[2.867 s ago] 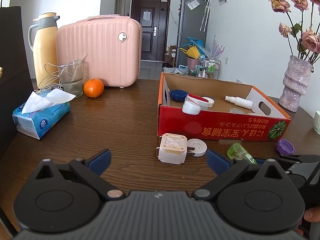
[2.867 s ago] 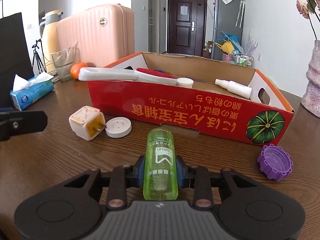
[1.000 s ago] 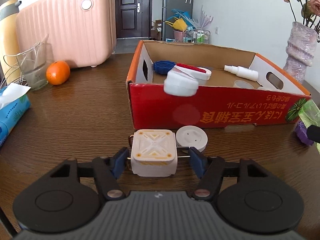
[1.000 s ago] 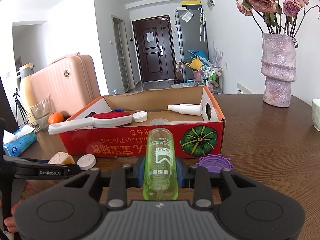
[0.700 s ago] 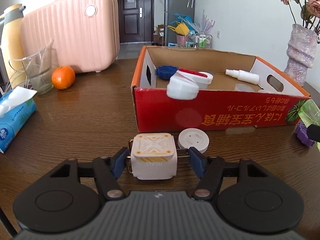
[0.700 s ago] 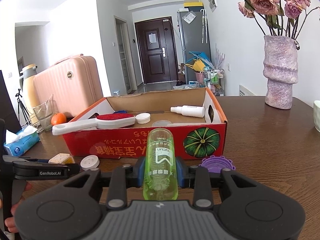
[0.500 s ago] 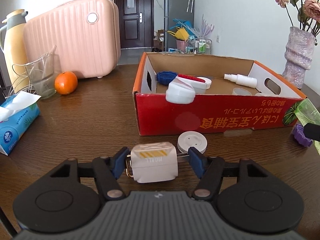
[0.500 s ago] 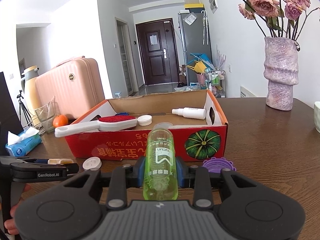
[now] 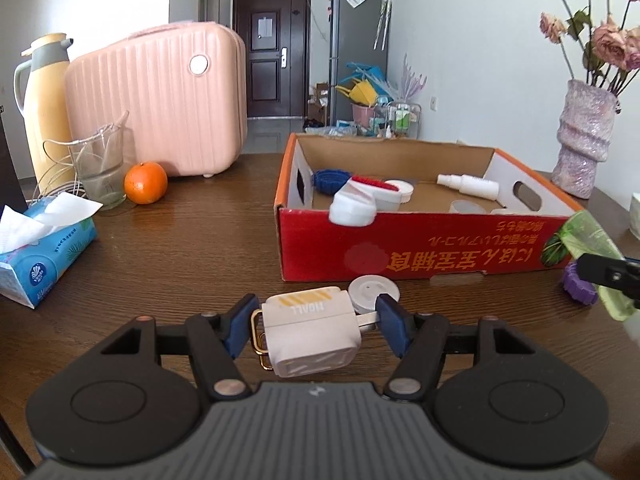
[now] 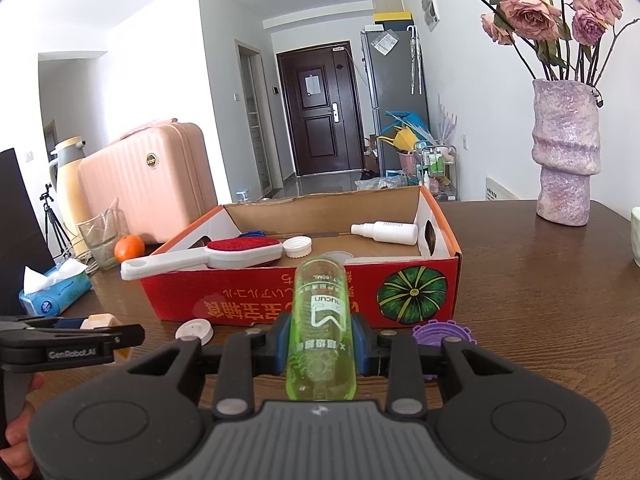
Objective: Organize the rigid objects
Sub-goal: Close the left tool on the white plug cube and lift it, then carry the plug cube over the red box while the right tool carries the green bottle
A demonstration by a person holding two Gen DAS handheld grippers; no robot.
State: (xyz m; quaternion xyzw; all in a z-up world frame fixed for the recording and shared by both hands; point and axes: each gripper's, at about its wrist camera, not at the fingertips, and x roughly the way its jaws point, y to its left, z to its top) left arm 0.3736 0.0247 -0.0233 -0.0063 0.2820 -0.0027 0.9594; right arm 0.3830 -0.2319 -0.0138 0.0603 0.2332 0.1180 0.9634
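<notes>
The left hand-held gripper point(image 9: 316, 322) is clamped on the white cube plug point(image 9: 311, 330), which has come up off the desk point(image 9: 192, 248) since a second ago and tipped back, so its lettered side now faces the camera. That puts it ready, I judge, to be carried over the rim of the red box point(image 9: 416, 254) just ahead. The plug is cream-white with orange stripes, a gold ring at its left and metal prongs at its right. The right hand-held gripper point(image 10: 320, 350) stays clenched on the green bottle point(image 10: 320, 332), raised before the box.
</notes>
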